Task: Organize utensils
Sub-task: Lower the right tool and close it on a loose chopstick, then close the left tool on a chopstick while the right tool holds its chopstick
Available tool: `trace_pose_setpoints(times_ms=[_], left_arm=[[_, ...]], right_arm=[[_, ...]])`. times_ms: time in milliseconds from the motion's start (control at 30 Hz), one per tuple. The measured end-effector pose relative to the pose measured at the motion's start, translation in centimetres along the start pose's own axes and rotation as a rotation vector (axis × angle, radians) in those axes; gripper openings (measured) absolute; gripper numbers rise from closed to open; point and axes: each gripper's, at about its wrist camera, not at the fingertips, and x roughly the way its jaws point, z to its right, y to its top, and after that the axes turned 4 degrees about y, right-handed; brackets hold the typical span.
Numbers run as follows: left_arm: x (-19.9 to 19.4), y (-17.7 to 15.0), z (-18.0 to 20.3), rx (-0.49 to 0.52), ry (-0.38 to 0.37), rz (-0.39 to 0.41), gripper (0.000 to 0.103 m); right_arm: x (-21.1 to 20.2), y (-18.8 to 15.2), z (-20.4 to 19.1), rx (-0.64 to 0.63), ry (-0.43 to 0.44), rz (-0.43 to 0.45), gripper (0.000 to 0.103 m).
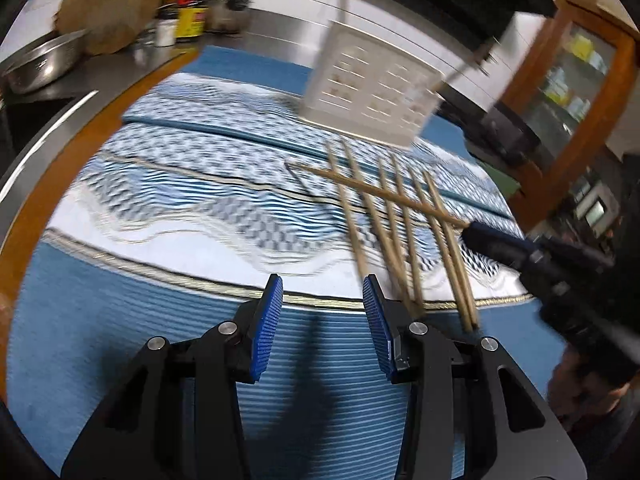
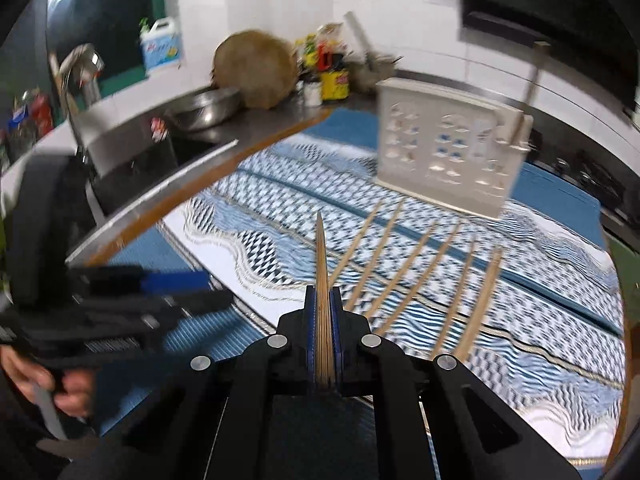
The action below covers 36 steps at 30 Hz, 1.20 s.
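Above the patterned cloth (image 2: 280, 248) on the surface, the right gripper (image 2: 323, 320) has its jaws clamped on one chopstick (image 2: 321, 248), seemingly lifted clear. Six chopsticks (image 2: 400, 272) lie near the white holder (image 2: 440, 152). The left gripper (image 1: 320, 320) stands half open, empty; next, judge the carry to that holder.

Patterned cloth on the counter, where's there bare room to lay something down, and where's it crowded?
Free: the wide stretch of patterned cloth left of the loose chopsticks, running to the wooden counter edge. Crowded: the cloth's right side, where those chopsticks fan out below the white utensil holder, and the right gripper carries one across them.
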Motion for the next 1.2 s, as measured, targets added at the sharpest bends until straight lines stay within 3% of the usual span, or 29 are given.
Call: trace_pose_setpoints(times_ms=[233, 300, 467, 600, 867, 1200], left_arm=[[2.8, -0.1, 3.5, 0.104, -0.010, -0.037, 0.040], [3.6, 0.0, 3.8, 0.110, -0.018, -0.054, 0.030], [4.9, 0.1, 4.0, 0.108, -0.002, -0.076, 0.021], [5.3, 0.5, 4.2, 0.111, 0.040, -0.072, 0.013], [6.1, 0.9, 5.8, 0.175, 0.172, -0.046, 0.009], [3.9, 2.2, 2.9, 0.119, 0.106, -0.006, 0.006]], right_arm=[[-3.1, -0.2, 1.5, 0.056, -0.016, 0.070, 0.007], [-3.5, -0.3, 1.7, 0.065, -0.014, 0.082, 0.007], [-4.2, -0.2, 2.1, 0.087, -0.008, 0.104, 0.007], [-4.9, 0.1, 2.1, 0.083, -0.010, 0.130, 0.007], [-6.6, 1.6, 1.8, 0.085, -0.014, 0.169, 0.007], [-8.4, 4.0, 2.4, 0.080, -0.020, 0.168, 0.007]])
